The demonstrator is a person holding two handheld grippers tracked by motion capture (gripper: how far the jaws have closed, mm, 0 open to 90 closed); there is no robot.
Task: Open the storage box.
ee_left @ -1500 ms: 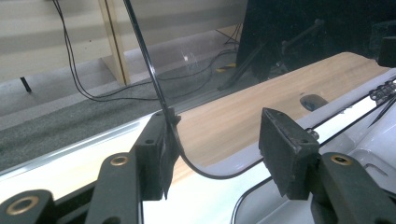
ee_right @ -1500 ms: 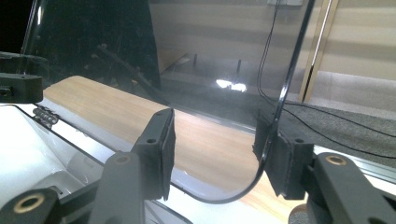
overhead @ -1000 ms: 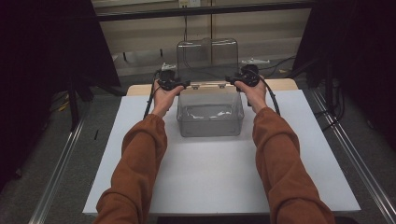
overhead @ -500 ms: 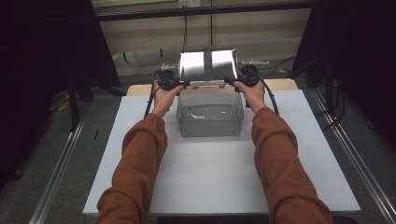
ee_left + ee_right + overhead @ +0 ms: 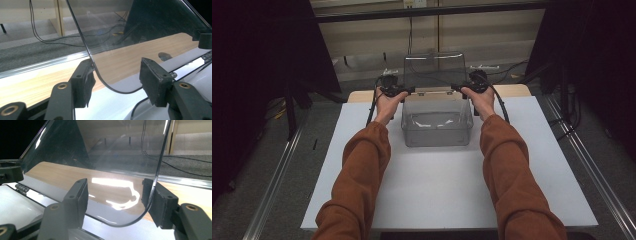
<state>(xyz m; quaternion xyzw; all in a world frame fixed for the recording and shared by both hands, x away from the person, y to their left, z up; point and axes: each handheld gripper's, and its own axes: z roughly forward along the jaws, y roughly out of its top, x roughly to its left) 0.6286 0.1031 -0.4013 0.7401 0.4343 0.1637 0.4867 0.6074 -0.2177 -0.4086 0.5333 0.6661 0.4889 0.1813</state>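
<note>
From above, your left gripper and right gripper flank the raised clear lid; the gripper views reveal both jaws spread around its corners.

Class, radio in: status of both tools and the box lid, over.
Left tool open, lid corner between its jaws. Right tool open, same at the other corner. Lid up, standing behind the clear box. Nothing in the way.

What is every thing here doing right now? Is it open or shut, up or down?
Clear plastic lid: raised, standing upright behind the box.
Clear plastic box: open, on the white table.
Left gripper: fingers apart around the lid's corner.
Right gripper: fingers apart around the other corner.
</note>
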